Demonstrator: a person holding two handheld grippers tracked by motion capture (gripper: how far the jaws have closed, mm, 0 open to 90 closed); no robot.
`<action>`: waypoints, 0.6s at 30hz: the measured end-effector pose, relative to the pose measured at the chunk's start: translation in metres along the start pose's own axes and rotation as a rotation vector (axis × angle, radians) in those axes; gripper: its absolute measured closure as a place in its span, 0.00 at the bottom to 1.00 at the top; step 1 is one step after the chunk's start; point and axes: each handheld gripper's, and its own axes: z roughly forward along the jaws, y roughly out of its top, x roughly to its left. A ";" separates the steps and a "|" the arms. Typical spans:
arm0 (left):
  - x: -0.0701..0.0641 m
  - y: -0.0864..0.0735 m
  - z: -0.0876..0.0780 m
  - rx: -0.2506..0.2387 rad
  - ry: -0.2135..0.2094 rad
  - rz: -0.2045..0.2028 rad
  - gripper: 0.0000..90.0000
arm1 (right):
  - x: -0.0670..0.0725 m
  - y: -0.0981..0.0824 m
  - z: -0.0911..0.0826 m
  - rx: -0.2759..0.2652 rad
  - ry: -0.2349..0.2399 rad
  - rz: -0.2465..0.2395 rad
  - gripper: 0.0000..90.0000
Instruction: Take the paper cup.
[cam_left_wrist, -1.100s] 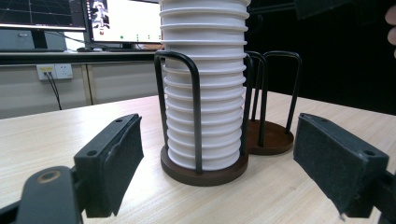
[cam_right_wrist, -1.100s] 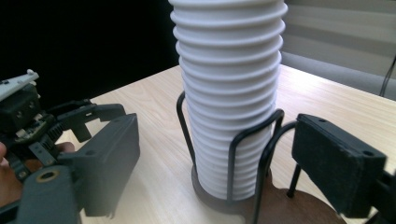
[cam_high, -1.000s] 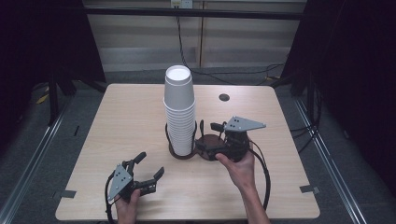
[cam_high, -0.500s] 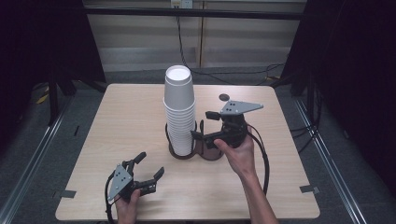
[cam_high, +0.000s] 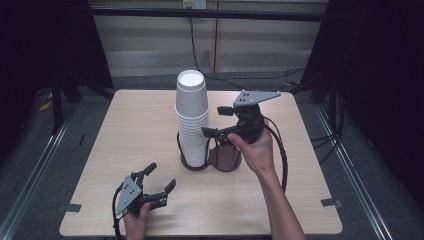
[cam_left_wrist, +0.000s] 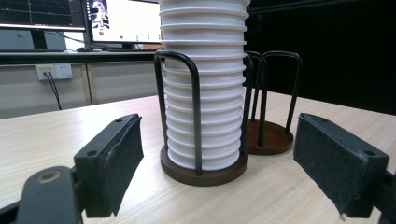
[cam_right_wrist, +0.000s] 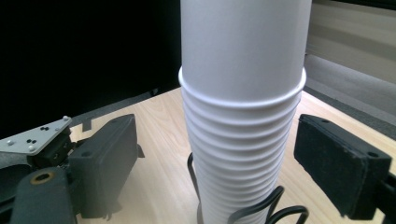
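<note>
cups (cam_high: 192, 120) stacked in rack (cam_high: 194, 162) mid-table; right gripper (cam_right_wrist: 215, 163) open, empty, jaws either side of stack; left gripper (cam_high: 159, 181) open, empty, resting near; centre on top cup, squeeze gently, lift straight

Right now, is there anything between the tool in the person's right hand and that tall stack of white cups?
Nothing visible. The right tool faces the stack of white paper cups with open jaws on either side, not touching. The black wire holder only surrounds the stack's lower part.
</note>
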 end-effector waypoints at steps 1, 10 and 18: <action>0.000 0.000 0.000 0.000 0.000 0.000 0.17 | -0.001 0.002 0.000 0.003 0.001 -0.001 0.15; 0.000 0.000 0.000 0.000 0.000 0.000 0.17 | -0.001 0.025 0.001 0.017 -0.005 -0.030 0.16; 0.000 0.000 0.000 0.002 0.000 0.003 0.17 | -0.008 0.045 0.006 0.084 -0.001 -0.041 0.14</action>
